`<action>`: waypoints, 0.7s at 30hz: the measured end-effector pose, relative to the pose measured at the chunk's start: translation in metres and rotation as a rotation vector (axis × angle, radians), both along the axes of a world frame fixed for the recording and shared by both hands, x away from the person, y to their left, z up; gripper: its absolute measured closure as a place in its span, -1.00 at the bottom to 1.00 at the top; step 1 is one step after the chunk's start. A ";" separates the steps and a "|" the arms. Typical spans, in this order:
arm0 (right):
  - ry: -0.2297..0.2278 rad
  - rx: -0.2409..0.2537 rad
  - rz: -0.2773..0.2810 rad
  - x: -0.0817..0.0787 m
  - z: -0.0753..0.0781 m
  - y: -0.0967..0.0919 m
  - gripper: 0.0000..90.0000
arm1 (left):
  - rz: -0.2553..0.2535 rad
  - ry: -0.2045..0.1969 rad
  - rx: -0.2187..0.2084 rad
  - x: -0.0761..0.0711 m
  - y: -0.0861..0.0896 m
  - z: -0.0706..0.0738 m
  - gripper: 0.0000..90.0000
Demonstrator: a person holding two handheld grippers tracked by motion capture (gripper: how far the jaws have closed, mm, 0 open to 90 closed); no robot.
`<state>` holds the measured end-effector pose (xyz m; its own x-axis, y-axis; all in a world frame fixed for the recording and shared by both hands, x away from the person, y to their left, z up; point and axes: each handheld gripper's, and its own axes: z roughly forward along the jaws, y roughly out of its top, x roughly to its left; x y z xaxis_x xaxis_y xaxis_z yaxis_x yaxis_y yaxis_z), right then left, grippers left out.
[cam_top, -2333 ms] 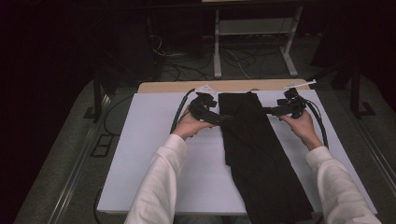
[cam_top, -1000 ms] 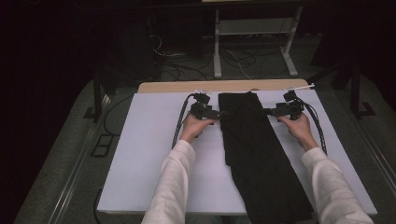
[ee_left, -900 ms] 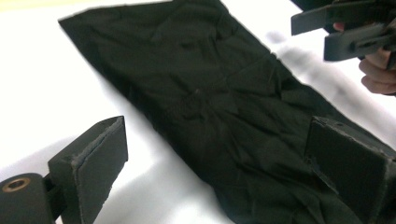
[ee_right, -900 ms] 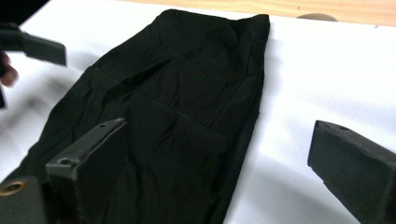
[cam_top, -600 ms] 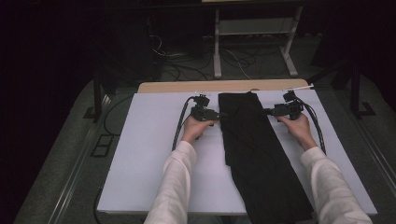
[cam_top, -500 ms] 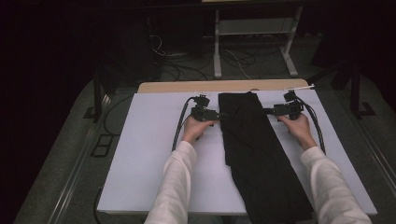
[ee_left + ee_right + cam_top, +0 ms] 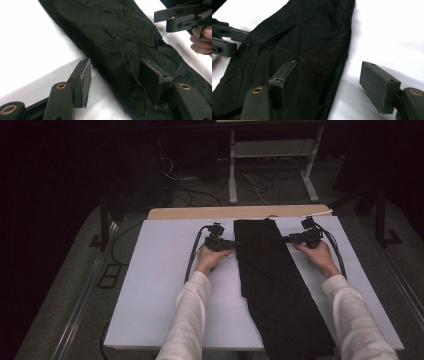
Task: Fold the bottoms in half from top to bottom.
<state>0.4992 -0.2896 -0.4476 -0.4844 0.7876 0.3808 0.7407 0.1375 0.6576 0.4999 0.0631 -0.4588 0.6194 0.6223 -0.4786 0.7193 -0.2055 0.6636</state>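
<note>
A long black cloth (image 7: 272,280), prob. folded pants, lies flat on the white counter (image 7: 160,290). It runs from the far edge down to the near edge, a bit right of the middle.

The left tool (image 7: 235,243) sits at the cloth's left edge, near the far end. The right tool (image 7: 286,239) sits at the right edge, just across from it. Both hands come in from the sides & point at each other, w/ the cloth between them. That is so each one can take one side of the same end.

In the left gripper view, the left tool (image 7: 113,80) has its jaws apart. One pad (image 7: 86,80) is over the bare counter and the other pad (image 7: 152,80) is over the cloth, so the cloth's edge lies in the gap. The jaws have just been closing, but the pads don't press the cloth yet. The other tool (image 7: 185,17) shows far off at the top right.

In the right gripper view, the right tool (image 7: 332,85) is the same: jaws apart, just been closing, one pad (image 7: 284,75) on the cloth side, the other pad (image 7: 378,85) over the white counter. The edge is between them, not pinched yet.

My guess: the step now is to grab both side edges at the far end. Then the cloth could be lifted or folded evenly. If one side slips, it may go crooked.
</note>
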 end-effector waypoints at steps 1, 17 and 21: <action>0.002 0.006 -0.003 0.001 -0.001 0.000 -0.33 | -0.001 0.006 -0.001 0.000 0.000 0.000 -0.04; 0.039 0.039 0.018 0.005 -0.010 0.008 -0.05 | -0.007 0.027 -0.030 0.000 -0.003 -0.004 0.22; 0.038 0.027 0.016 0.005 -0.010 0.011 0.17 | -0.006 0.038 -0.034 0.000 -0.004 -0.005 0.33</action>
<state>0.5040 -0.2783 -0.4573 -0.4816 0.7689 0.4206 0.7630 0.1319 0.6327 0.5002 0.0586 -0.4640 0.6037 0.6019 -0.5228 0.7433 -0.1877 0.6421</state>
